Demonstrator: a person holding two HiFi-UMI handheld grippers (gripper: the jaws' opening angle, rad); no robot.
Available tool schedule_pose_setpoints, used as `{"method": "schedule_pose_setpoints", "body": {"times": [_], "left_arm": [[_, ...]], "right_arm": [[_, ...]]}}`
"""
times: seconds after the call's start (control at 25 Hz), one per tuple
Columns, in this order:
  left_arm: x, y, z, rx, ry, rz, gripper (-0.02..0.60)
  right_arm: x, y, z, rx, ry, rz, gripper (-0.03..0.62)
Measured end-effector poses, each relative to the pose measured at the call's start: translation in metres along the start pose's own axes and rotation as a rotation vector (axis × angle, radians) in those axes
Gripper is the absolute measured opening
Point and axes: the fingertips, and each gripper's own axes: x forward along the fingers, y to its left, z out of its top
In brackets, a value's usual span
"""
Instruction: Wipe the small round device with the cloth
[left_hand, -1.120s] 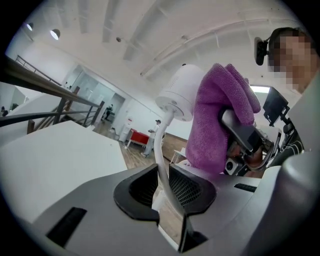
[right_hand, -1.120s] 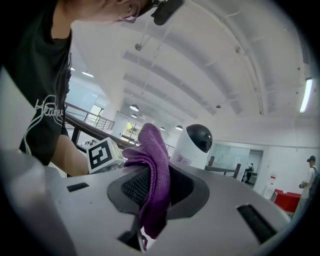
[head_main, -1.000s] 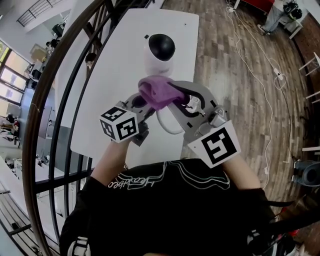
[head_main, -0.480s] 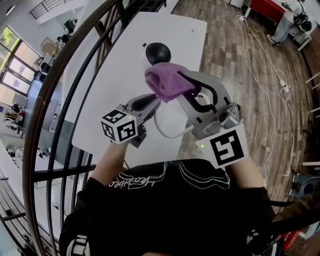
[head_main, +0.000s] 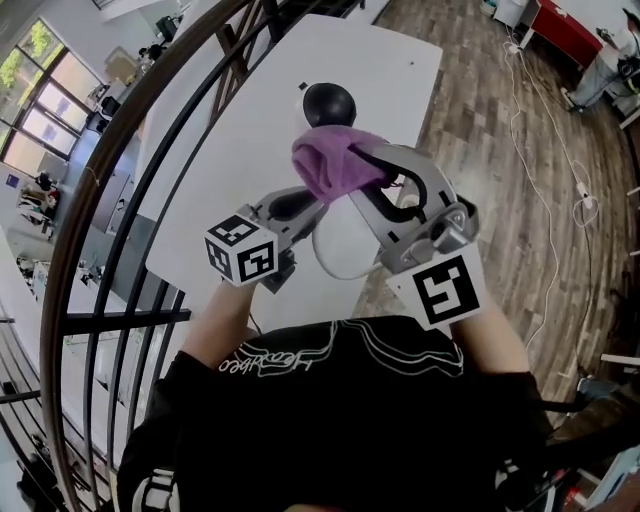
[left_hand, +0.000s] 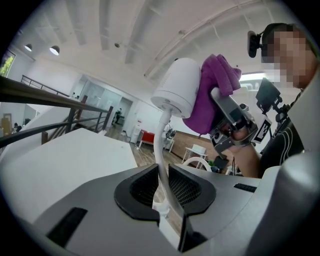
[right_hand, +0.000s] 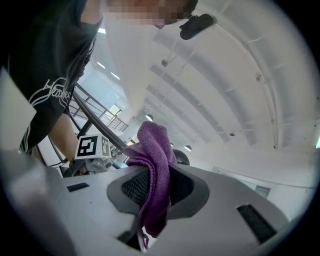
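You're looking at a soft, fuzzy purple microfibre cloth (head_main: 335, 165), a small round device (left_hand: 181, 87) of smooth white plastic with a glossy black dome (head_main: 328, 103), a smooth rubbery white cable (left_hand: 161, 150), a matt white table (head_main: 240, 130), a black painted metal railing (head_main: 120, 321) and a brown wood-plank floor (head_main: 500, 180).

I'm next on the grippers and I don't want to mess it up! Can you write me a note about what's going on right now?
Left gripper: jaws shut on the white cable under the small round device, holding it up off the table.
Right gripper: jaws shut on the purple cloth, which lies against the device's side.
Done: both things picked up, cloth on the device.
Left: rub all round it. How much is already wiped can't be told.
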Motion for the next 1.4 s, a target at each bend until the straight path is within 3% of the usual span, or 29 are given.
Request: {"method": "schedule_pose_setpoints", "body": {"times": [0.52, 0.84, 1.08, 1.4], "left_arm": [[0.001, 0.003, -0.003, 0.032, -0.013, 0.091, 0.069], [0.001, -0.001, -0.004, 0.056, -0.04, 0.143, 0.066], [0.0, 0.001, -0.002, 0.068, -0.054, 0.2, 0.063], [0.001, -0.001, -0.002, 0.115, -0.05, 0.257, 0.061]], "right_arm": [[0.004, 0.024, -0.031, 0.041, 0.01, 0.175, 0.066], [-0.009, 0.044, -0.045, -0.013, 0.058, 0.307, 0.066], [-0.034, 0.032, -0.052, -0.018, 0.015, 0.336, 0.066], [-0.075, 0.004, -0.068, -0.035, -0.023, 0.313, 0.066]]}}
